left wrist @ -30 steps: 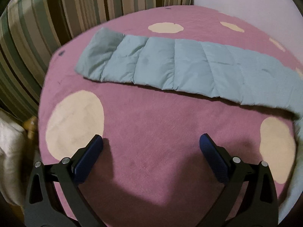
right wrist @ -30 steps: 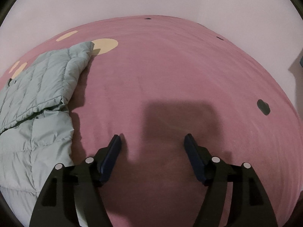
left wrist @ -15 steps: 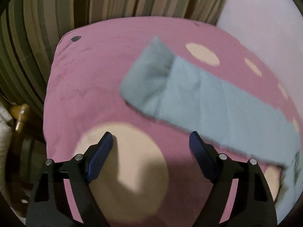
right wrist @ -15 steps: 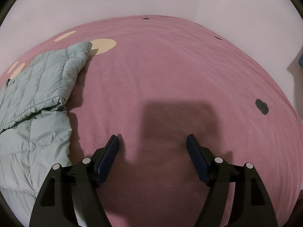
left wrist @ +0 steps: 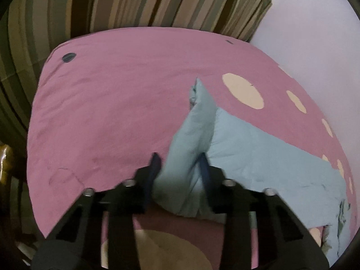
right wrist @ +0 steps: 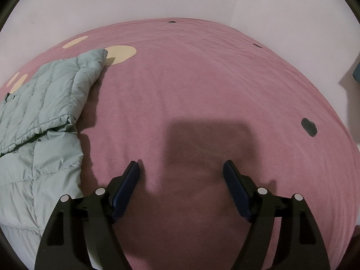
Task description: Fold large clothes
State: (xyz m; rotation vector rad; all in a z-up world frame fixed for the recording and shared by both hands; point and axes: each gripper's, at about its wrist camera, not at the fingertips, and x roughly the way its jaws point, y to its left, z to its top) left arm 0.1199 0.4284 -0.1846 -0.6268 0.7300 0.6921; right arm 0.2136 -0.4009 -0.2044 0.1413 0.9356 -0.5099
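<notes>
Jacket (left wrist: 258,157), pale blue and quilted, is lying on the pink bed (left wrist: 112,112) while the left tool (left wrist: 178,168) is closing on its sleeve end and the right tool (right wrist: 181,180) is opening over bare cover, so the next move is probably carrying that sleeve across the body.

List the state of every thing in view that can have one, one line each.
Light blue quilted puffer jacket: spread on the bed, unfolded.
Jacket's long padded sleeve: stretched across the bed, its end bunched and raised between the left jaws.
Left gripper: jaws closing on the sleeve end.
Right gripper: jaws opening, nothing between them, over bare cover.
Pink spotted bed cover: spread flat.
</notes>
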